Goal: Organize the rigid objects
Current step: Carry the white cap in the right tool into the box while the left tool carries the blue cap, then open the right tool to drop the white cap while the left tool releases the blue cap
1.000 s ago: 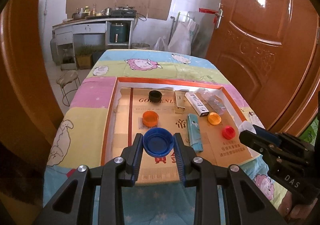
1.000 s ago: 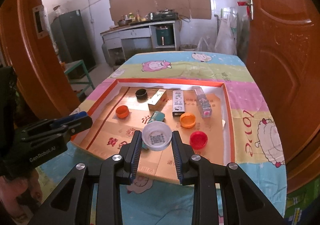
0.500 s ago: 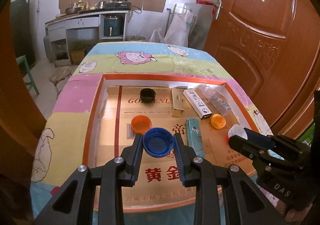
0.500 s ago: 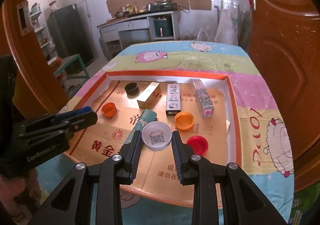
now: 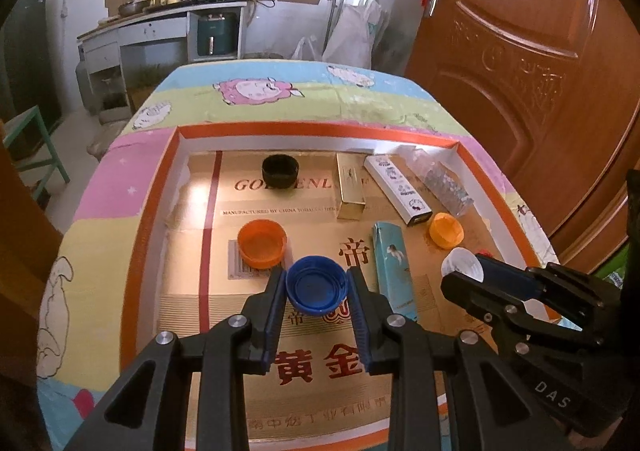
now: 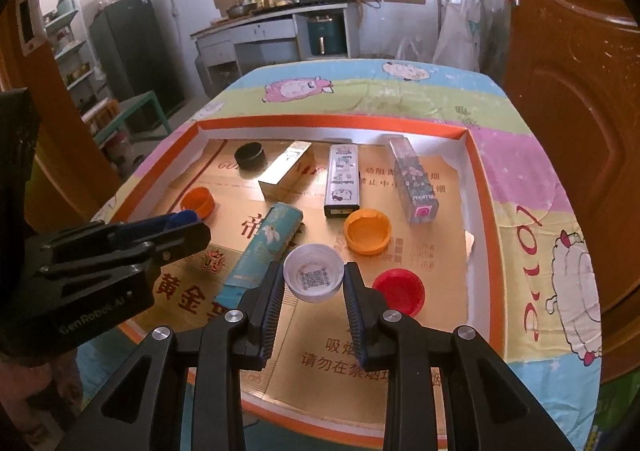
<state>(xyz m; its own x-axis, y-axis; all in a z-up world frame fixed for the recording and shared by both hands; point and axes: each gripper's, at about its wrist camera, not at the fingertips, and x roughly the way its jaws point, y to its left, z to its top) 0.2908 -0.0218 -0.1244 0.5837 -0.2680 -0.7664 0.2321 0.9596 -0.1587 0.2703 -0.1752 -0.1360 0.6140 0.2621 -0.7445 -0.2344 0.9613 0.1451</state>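
Tray (image 5: 144,219) crowded: orange cap (image 5: 262,243) beside blue cap (image 5: 317,285).

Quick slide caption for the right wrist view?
Right gripper holds a white cap over the tray, beside a red cap.

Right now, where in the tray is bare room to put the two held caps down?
Free: the tray's near strip in front of both grippers, and the left part between black cap and orange cap. Crowded: the far right, around the boxes.
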